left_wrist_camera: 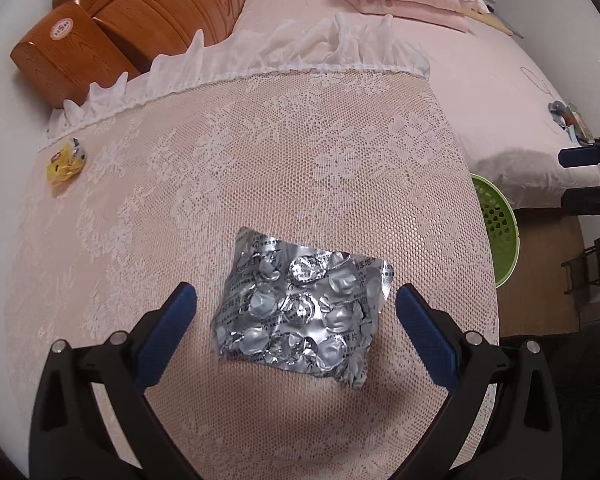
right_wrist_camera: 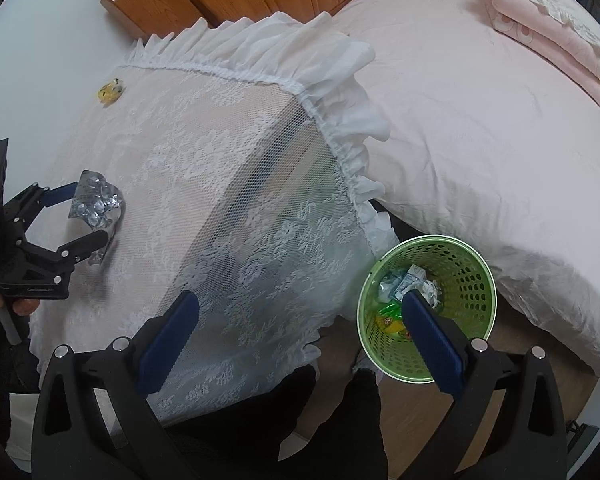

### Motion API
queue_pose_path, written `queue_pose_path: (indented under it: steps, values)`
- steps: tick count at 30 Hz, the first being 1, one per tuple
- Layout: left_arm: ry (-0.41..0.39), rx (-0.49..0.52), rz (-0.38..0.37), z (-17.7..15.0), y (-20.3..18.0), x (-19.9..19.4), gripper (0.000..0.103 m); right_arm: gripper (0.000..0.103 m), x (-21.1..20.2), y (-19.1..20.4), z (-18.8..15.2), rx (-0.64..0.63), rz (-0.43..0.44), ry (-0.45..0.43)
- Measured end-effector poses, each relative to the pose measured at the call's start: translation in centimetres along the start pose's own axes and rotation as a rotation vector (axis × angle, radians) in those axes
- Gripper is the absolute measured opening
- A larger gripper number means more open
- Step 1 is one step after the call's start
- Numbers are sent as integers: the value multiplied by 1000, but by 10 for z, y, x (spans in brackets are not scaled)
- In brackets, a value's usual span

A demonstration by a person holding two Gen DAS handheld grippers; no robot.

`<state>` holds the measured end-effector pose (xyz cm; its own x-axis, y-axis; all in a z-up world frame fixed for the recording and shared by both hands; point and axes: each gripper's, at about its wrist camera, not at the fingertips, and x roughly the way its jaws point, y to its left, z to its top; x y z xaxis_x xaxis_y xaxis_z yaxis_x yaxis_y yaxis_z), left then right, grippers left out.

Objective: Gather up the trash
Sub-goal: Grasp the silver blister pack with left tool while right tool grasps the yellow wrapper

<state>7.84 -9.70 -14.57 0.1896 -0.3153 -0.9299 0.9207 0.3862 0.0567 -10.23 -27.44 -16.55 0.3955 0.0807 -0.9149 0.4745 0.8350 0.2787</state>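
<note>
On lace-covered stand | blister pack lies between wide-spread left gripper | step: grasp approach | next: close, carry to green bin | right gripper wide, empty

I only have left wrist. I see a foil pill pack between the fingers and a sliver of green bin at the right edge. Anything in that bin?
Observer: Yes. Right wrist looks into the green bin; crumpled paper and coloured wrappers lie at the bottom.
Operator: Where's the bin standing?
Observer: On the floor, in the gap between the lace-covered table and the bed.
Operator: Is the left gripper gripping the pack yet?
Observer: No. From the side, the left gripper is open, with the foil pill pack between its fingers, lying on the lace.
Operator: Right gripper holding anything?
Observer: The right gripper is open and empty, above the table edge and bin.
</note>
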Motion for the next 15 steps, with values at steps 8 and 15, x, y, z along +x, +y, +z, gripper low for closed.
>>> queue_pose_path:
  steps: [8,15]
  values:
    - [-23,-99,-21,-3,11,2,68,100,2,13,3,-25,3,8]
    - [-69,-367,50,-19,32,-17,67,100,6,28,17,-98,39,3]
